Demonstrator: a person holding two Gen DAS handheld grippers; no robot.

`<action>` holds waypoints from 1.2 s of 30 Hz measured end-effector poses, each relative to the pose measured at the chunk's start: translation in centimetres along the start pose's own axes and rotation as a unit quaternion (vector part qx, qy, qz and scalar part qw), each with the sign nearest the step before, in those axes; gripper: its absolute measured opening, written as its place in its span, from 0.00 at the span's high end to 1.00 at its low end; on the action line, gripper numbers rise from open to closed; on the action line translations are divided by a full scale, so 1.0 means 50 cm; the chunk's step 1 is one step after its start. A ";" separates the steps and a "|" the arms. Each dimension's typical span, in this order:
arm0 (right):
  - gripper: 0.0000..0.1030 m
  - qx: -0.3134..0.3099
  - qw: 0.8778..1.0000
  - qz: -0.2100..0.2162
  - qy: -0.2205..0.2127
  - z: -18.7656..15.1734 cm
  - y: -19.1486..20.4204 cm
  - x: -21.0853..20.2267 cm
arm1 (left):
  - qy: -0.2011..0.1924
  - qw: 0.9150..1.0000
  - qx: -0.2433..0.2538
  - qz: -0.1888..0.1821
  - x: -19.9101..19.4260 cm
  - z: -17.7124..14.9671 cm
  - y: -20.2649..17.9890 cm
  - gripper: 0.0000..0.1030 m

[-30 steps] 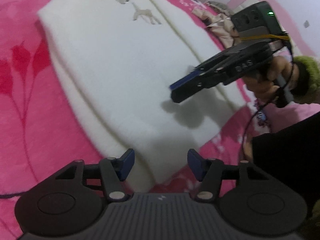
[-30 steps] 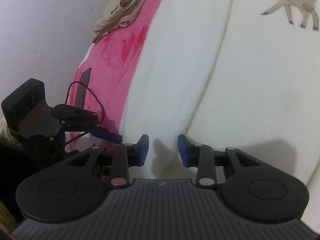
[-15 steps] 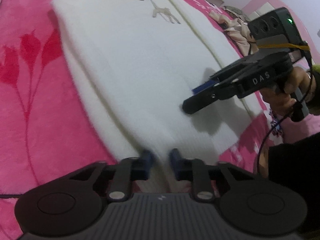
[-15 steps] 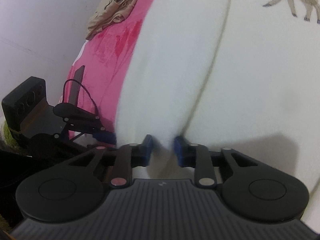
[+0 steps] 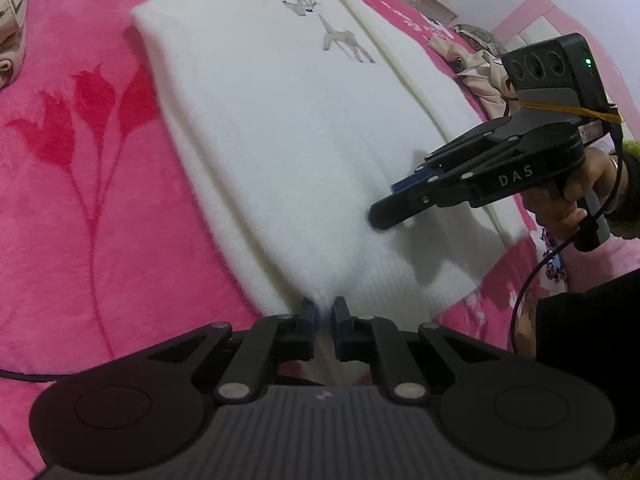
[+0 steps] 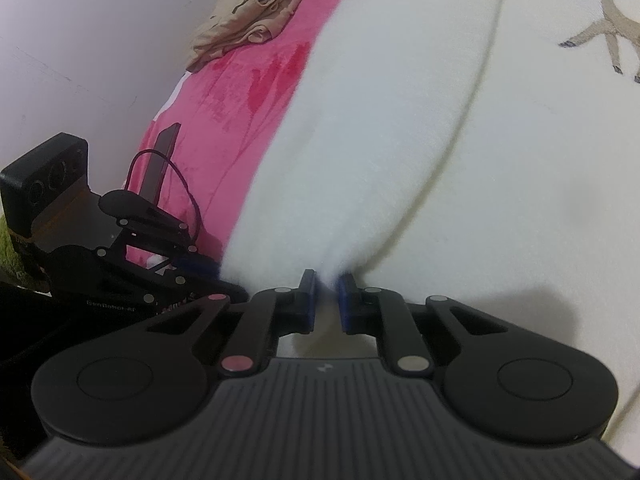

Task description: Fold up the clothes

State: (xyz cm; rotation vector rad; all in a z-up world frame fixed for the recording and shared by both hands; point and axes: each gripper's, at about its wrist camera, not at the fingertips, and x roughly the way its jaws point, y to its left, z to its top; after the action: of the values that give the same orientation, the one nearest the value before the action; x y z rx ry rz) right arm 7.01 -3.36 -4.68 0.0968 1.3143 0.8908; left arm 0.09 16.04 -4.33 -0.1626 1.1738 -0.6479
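A white fluffy sweater (image 5: pixel 280 140) with embroidered deer lies flat on a pink blanket (image 5: pixel 80 208). My left gripper (image 5: pixel 324 314) is shut on the ribbed hem at the sweater's near corner, and white fabric bulges between the blue pads. My right gripper (image 5: pixel 386 210) comes in from the right, its tips pressed into the hem area further along. In the right wrist view the right gripper (image 6: pixel 326 292) pinches a ridge of the sweater (image 6: pixel 400 120). The left gripper (image 6: pixel 208 270) shows low at the left, its tips at the sweater's edge.
Crumpled beige garments lie beyond the sweater (image 5: pixel 476 76) and at the blanket's far left (image 5: pixel 12 40). A dark phone (image 6: pixel 162 164) stands near the wall. A cable (image 5: pixel 24 376) runs over the blanket. A hand (image 5: pixel 576 196) holds the right gripper's handle.
Both grippers were open a second ago above the hem. They have moved onto the sweater's edge and shut on the fabric, which now rises between their pads.
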 end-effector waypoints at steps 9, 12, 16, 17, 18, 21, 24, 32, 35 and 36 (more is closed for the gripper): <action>0.79 -0.026 0.999 -0.019 0.008 0.015 -0.053 -0.073 | 0.011 0.999 0.036 0.005 0.004 -0.003 -0.007 0.75; 0.72 -0.035 0.999 -0.026 0.011 0.020 -0.073 -0.099 | 0.001 0.998 0.053 0.014 -0.025 0.000 -0.010 0.56; 0.72 -0.073 0.995 -0.052 -0.047 0.034 -0.075 -0.166 | -0.030 0.996 0.071 0.046 -0.061 0.017 0.001 0.55; 0.72 -0.084 0.993 -0.052 -0.059 0.037 -0.072 -0.174 | -0.040 0.996 0.066 0.053 -0.065 0.024 0.008 0.55; 0.72 -0.094 0.992 -0.053 -0.067 0.039 -0.072 -0.177 | -0.046 0.996 0.059 0.055 -0.066 0.031 0.014 0.55; 0.72 -0.137 0.988 -0.044 -0.060 0.033 -0.067 -0.158 | -0.052 0.994 0.058 0.070 -0.053 0.058 0.025 0.55; 0.72 -0.159 0.986 -0.057 -0.001 0.012 -0.097 -0.113 | -0.066 0.991 0.056 0.098 -0.045 0.082 0.048 0.53; 0.69 -0.134 0.988 -0.044 -0.058 0.068 -0.224 -0.261 | -0.191 0.965 -0.054 0.173 -0.102 0.183 0.161 0.49; 0.68 -0.079 0.988 -0.074 -0.112 0.124 -0.328 -0.327 | -0.217 0.955 -0.058 0.192 -0.096 0.249 0.176 0.48; 0.68 -0.060 0.986 -0.085 -0.132 0.140 -0.365 -0.351 | -0.219 0.954 -0.060 0.195 -0.085 0.273 0.180 0.47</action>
State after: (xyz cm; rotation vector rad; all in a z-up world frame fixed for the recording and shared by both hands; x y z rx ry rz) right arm 22.63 -23.56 1.58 0.0069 1.0048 0.7795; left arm 14.77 22.83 0.53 -0.1619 0.7811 -0.1732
